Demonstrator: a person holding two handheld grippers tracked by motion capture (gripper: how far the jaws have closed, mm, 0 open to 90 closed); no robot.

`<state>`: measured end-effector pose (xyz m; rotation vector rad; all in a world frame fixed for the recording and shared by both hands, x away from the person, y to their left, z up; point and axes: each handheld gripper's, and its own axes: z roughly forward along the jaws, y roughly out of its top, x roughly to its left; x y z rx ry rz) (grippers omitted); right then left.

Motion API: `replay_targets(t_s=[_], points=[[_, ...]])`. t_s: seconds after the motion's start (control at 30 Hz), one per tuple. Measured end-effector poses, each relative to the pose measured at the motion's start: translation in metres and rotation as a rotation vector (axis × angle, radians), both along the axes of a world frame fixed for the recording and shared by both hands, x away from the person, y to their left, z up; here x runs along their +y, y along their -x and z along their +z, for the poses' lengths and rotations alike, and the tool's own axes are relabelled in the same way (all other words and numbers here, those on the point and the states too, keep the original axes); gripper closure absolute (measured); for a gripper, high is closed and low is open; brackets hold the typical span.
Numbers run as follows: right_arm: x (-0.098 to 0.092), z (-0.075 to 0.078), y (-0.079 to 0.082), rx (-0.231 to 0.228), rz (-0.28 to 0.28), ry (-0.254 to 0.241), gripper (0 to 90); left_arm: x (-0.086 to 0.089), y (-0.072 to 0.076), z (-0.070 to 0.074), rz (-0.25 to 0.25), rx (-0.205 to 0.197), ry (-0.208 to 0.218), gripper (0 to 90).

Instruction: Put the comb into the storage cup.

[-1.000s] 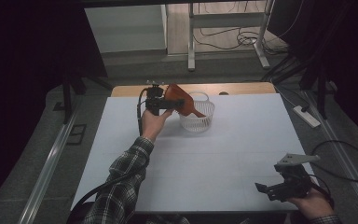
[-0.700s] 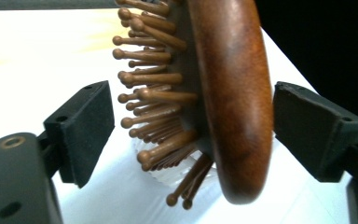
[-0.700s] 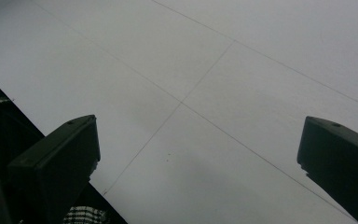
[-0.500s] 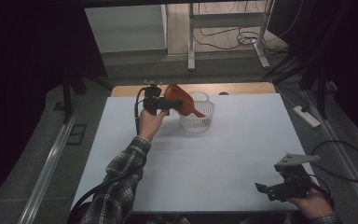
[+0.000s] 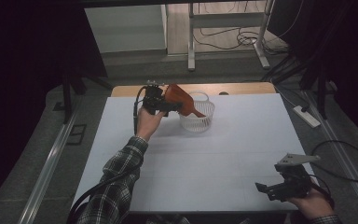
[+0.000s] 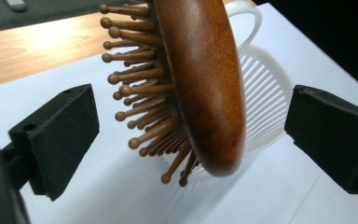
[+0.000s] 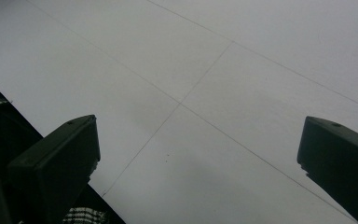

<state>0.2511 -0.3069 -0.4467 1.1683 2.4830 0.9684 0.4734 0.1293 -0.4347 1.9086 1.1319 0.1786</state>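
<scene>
A brown wooden hairbrush (image 5: 177, 97) leans with its handle down into a white slatted basket (image 5: 198, 119) at the back of the table. My left gripper (image 5: 171, 103) is at the brush head. In the left gripper view the brush (image 6: 205, 79), bristles to the left, stands between the jaws of my left gripper (image 6: 191, 126). Those jaws have just been opening, and neither pad touches the brush. The basket (image 6: 265, 107) is behind it. My right gripper (image 5: 263, 189) rests open near the front right corner, with nothing between its jaws (image 7: 198, 154).
A white sheet (image 5: 214, 158) covers the table, and a strip of bare wood (image 5: 242, 88) shows along the far edge. A plaid sleeve (image 5: 121, 168) crosses the left half. Cables and metal stand legs (image 5: 191, 42) are on the floor beyond the table.
Both hands keep their places and the brush still leans at the basket. The left gripper's jaws look slightly wider apart than before.
</scene>
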Motion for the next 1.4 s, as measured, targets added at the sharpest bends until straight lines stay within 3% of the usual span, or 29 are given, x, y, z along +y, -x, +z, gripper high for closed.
replay_targets(t_s=[0.3, 0.67, 1.4], points=[[-0.001, 0.0, 0.0, -0.005, -0.015, -0.002, 0.0, 0.003, 0.005, 0.0, -0.005, -0.034, -0.051, 1.7], [-0.001, 0.001, 0.0, -0.011, -0.024, 0.002, 0.0, 0.007, 0.013, 0.0, -0.036, -0.058, -0.074, 0.9], [-0.002, 0.002, 0.003, -0.057, -0.089, 0.011, 0.0, 0.013, 0.029, 0.0, -0.064, -0.08, -0.082, 0.5]])
